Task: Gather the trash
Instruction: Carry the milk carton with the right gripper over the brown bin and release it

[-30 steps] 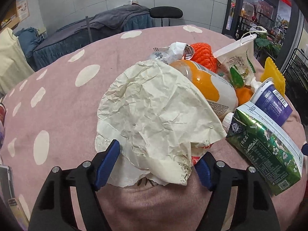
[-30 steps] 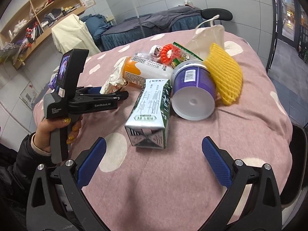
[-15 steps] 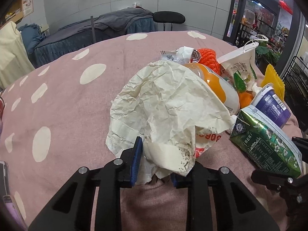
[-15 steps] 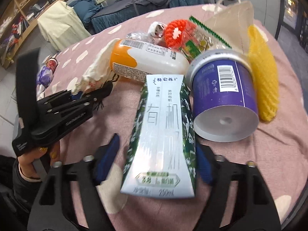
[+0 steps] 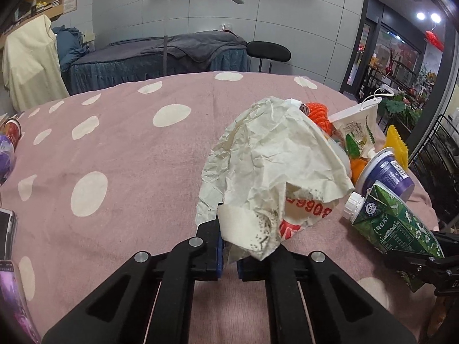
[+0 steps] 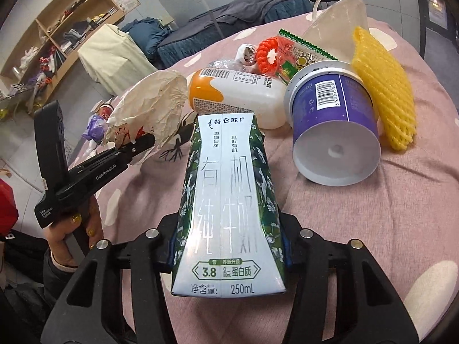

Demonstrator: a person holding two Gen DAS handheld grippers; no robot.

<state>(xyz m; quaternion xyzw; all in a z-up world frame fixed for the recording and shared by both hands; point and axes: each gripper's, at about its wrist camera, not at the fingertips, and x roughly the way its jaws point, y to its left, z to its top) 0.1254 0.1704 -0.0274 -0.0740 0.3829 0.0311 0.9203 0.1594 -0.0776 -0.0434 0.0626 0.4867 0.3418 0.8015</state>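
Where crumpled paper wrapper (image 5: 275, 172) hides most of the trash heap, left claw (image 5: 229, 261) has just closed on its edge; right claw (image 6: 228, 253) has just closed onto milk carton (image 6: 226, 200); purple tub (image 6: 332, 123) lies tipped, contents unseen.

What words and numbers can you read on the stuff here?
"250mL" and "3.8": on the milk carton.
"GenRoboLAI": on the left gripper's arm.
Red digits, mirrored, unclear: on the crumpled paper wrapper.
Barcode digits on the purple cup and the bottle's label: too small.

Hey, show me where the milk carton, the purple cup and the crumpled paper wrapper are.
milk carton (image 6: 226, 200), right wrist view, white front panel.
purple cup (image 6: 332, 100), right wrist view, its side wall.
crumpled paper wrapper (image 5: 275, 154), left wrist view, creased middle.
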